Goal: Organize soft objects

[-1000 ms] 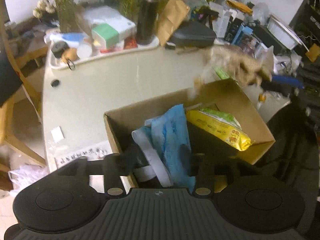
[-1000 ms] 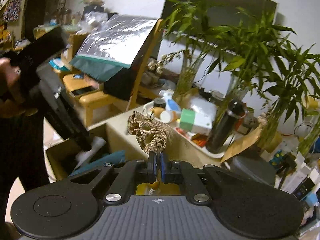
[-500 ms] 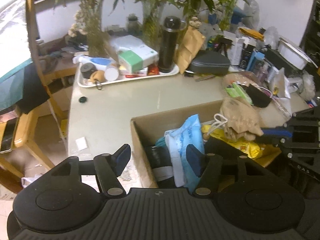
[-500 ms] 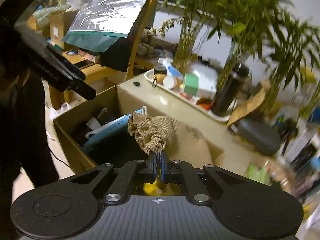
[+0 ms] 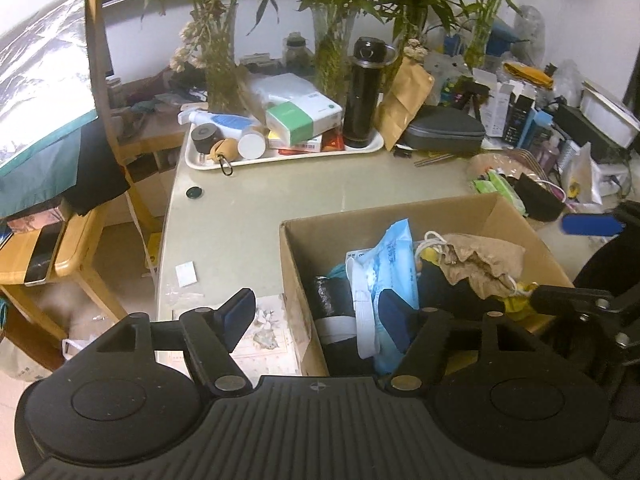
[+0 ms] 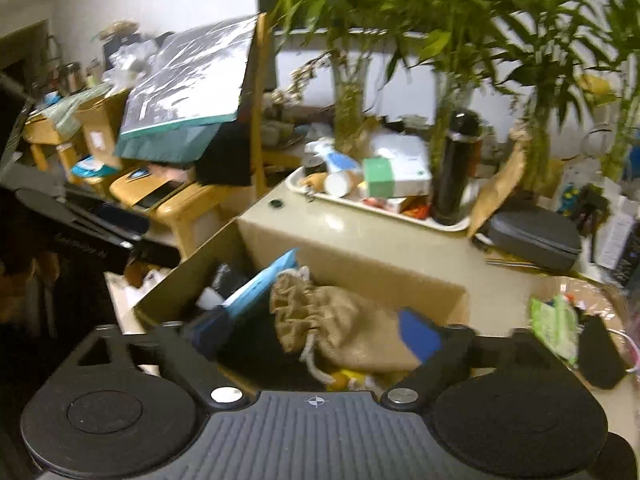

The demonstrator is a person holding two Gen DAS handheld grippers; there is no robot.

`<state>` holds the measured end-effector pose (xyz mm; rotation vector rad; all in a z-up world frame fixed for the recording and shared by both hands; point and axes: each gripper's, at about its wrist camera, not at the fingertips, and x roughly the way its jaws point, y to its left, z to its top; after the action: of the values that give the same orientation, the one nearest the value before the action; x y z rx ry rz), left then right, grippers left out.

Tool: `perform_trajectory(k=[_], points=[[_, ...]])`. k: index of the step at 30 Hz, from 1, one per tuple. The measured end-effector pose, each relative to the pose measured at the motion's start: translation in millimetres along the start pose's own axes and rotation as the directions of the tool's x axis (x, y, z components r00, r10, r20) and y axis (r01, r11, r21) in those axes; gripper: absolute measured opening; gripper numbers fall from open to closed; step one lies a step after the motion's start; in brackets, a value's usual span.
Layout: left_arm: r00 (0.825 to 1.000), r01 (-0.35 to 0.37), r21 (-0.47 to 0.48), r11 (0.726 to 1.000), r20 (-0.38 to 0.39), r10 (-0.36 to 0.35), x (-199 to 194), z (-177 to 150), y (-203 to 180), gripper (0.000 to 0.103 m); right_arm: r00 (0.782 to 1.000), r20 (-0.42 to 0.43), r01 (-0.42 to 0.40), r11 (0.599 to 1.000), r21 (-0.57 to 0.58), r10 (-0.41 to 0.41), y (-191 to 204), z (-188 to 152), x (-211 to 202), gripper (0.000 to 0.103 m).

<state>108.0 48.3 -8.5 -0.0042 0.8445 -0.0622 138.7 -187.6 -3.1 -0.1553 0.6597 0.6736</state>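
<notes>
Cluttered beige table (image 5: 256, 216), cardboard box (image 5: 400, 216), bamboo plants (image 5: 340, 8)

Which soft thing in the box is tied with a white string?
The tan cloth pouch. The blue pack beside it is smooth plastic with no string.

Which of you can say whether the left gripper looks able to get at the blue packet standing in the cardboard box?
Probably yes. The left gripper, its jaws opening and empty, sits right at the cardboard box, with the blue packet upright just ahead and nothing covering its near side.
</notes>
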Motion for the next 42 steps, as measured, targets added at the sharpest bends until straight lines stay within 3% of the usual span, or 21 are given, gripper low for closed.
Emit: perform_trajectory(k=[9,15,20,24,27,36,42], points=[[0.997,-0.017,-0.038,0.999,0.079,0.019,-14,-12,-9,0.078,0.995,0.039,0.089,0.995,0.046,-0.091,-3,-12,-15,0.103],[0.987,-0.023,-0.067,0.997,0.159,0.033,-25,-25,-11,0.099,0.985,0.025,0.168,0.983,0.070,-0.170,0,-24,-20,0.103],[0.982,0.003,-0.075,0.997,0.186,0.011,-27,-36,-14,0.103,0.981,-0.005,0.194,0.978,0.078,-0.194,5,-38,-20,0.103],[0.972,-0.023,-0.027,0.999,0.232,0.028,-33,-47,-26,0.103,0.977,-0.034,0.211,0.974,0.086,-0.209,8,-45,-18,0.103],[0.975,-0.015,-0.023,1.000,0.220,0.020,-33,-54,-29,0.103,0.976,-0.051,0.214,0.973,0.088,-0.210,10,-50,-16,0.103],[0.981,-0.112,0.020,0.994,0.159,0.107,-24,-72,-30,0.103,0.965,-0.123,0.247,0.961,0.124,-0.232,13,-65,-10,0.103],[0.991,-0.112,-0.029,0.993,0.065,0.114,-11,-82,-19,0.103,0.956,-0.165,0.260,0.961,0.091,-0.243,18,-70,-4,0.103]])
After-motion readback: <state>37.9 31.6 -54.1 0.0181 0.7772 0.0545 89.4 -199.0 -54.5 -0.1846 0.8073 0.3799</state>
